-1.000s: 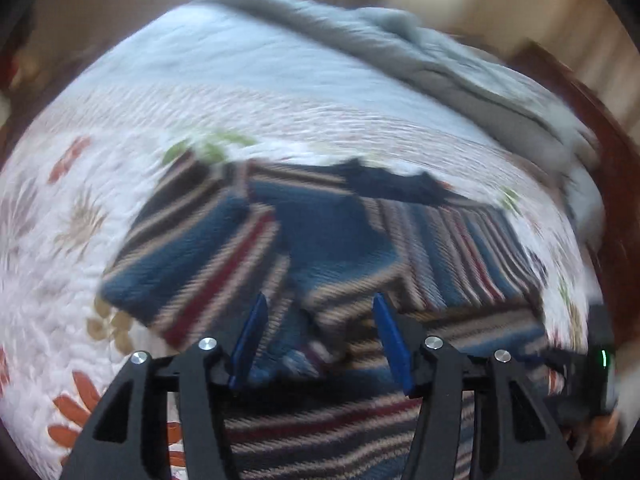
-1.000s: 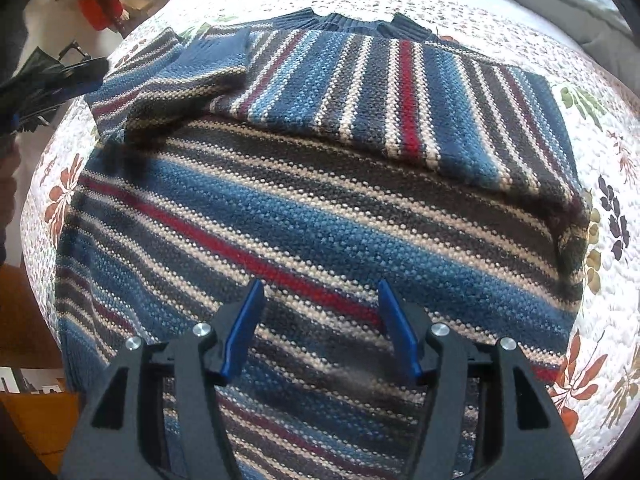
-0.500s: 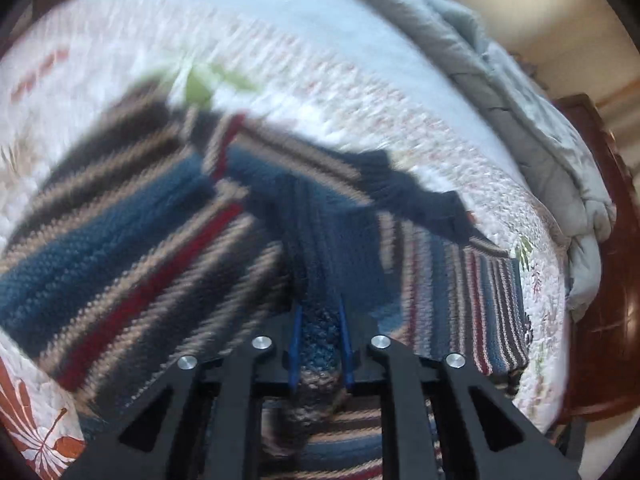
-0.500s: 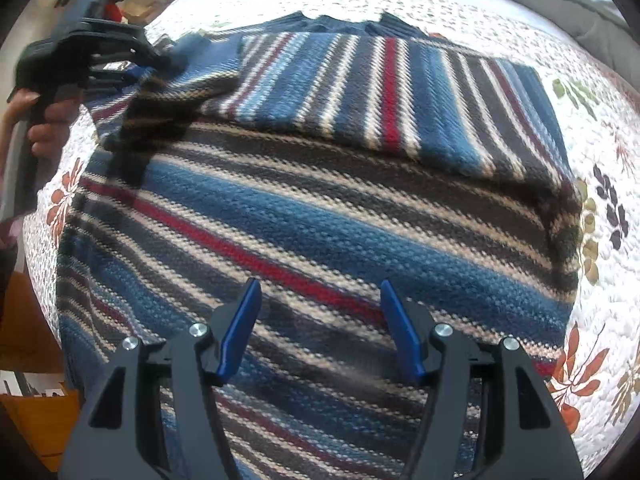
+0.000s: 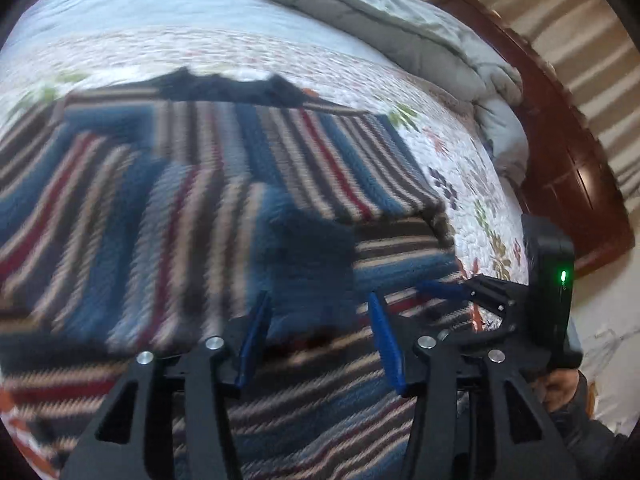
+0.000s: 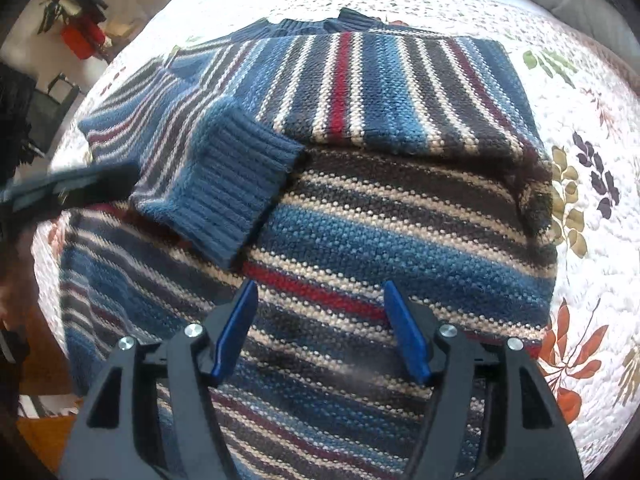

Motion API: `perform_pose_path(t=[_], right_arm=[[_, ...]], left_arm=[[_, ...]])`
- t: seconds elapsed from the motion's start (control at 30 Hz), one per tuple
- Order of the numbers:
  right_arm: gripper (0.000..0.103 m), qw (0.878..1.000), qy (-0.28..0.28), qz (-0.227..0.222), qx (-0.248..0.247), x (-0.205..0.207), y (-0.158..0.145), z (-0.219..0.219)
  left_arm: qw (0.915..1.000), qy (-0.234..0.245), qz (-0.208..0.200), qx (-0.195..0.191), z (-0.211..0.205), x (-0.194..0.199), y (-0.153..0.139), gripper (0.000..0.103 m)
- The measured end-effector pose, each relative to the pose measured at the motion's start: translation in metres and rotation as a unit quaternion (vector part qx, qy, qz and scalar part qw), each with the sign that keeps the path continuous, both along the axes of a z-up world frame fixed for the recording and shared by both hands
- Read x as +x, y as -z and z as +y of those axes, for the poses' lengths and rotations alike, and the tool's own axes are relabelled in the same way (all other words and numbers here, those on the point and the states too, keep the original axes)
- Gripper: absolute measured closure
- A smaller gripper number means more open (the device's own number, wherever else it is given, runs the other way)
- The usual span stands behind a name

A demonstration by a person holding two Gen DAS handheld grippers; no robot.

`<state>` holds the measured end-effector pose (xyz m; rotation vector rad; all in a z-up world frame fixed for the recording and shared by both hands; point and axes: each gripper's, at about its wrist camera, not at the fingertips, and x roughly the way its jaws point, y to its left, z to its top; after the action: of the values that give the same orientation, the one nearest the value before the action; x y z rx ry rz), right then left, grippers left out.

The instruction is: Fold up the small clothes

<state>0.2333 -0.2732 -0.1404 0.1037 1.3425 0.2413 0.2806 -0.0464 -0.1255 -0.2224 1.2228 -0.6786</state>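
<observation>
A blue, red, white and dark striped knit sweater (image 6: 400,216) lies flat on the quilted bed. Its right sleeve (image 6: 400,92) is folded across the chest. Its left sleeve lies folded inward, the ribbed blue cuff (image 6: 236,192) resting on the body. My left gripper (image 5: 316,332) is open and empty just above the cuff (image 5: 308,256); it also shows blurred at the left edge of the right wrist view (image 6: 68,188). My right gripper (image 6: 316,328) is open and empty over the sweater's lower body, and shows in the left wrist view (image 5: 444,290).
A white floral quilt (image 6: 592,200) covers the bed. A grey duvet (image 5: 400,28) is bunched at the far side against a dark wooden headboard (image 5: 560,152). A red object and a chair (image 6: 80,40) stand on the floor beyond the left edge.
My left gripper closed on the left sleeve's cuff, carried it inward over the body, then opened and let it go. My right gripper stayed open and nearly still.
</observation>
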Motion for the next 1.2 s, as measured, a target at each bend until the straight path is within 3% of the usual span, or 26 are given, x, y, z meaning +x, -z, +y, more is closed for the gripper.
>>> perform_pose_path(t=[0.13, 0.23, 0.33, 0.53, 0.6, 0.77, 0.83, 0.97, 1.1, 1.2], right_arm=[[0.038, 0.999, 0.011, 0.011, 0.035, 0.008, -0.002, 0.002], [0.038, 0.998, 0.006, 0.023, 0.051, 0.019, 0.000, 0.017], [0.038, 0.997, 0.010, 0.038, 0.060, 0.030, 0.007, 0.031], [0.039, 0.998, 0.018, 0.045, 0.048, 0.050, 0.017, 0.046], [0.046, 0.998, 0.018, 0.044, 0.034, 0.054, 0.018, 0.050], [0.089, 0.999, 0.007, 0.036, 0.033, 0.059, 0.019, 0.056], [0.091, 0.998, 0.004, 0.035, 0.047, 0.061, 0.016, 0.054], [0.094, 0.999, -0.030, -0.030, 0.015, 0.067, -0.018, 0.053], [0.094, 0.991, -0.028, -0.112, -0.065, 0.090, -0.070, 0.031], [0.094, 0.988, -0.004, -0.125, -0.092, 0.112, -0.087, 0.001]], left_arm=[[0.9974, -0.066, -0.022, 0.018, 0.048, -0.011, -0.005, 0.048], [0.9915, -0.112, -0.041, 0.054, 0.081, -0.018, -0.006, 0.047], [0.9867, -0.133, -0.048, 0.080, 0.100, -0.025, -0.003, 0.043], [0.9843, -0.149, -0.033, 0.089, 0.107, -0.016, 0.009, 0.043], [0.9825, -0.154, -0.026, 0.101, 0.104, -0.010, 0.012, 0.043], [0.9802, -0.163, -0.019, 0.110, 0.098, -0.004, 0.018, 0.042], [0.9795, -0.171, -0.020, 0.105, 0.101, -0.005, 0.016, 0.042], [0.9747, -0.195, -0.045, 0.099, 0.112, -0.009, 0.001, 0.040], [0.9683, -0.214, -0.071, 0.107, 0.119, -0.006, -0.011, 0.037], [0.9667, -0.218, -0.075, 0.111, 0.118, 0.003, -0.012, 0.035]])
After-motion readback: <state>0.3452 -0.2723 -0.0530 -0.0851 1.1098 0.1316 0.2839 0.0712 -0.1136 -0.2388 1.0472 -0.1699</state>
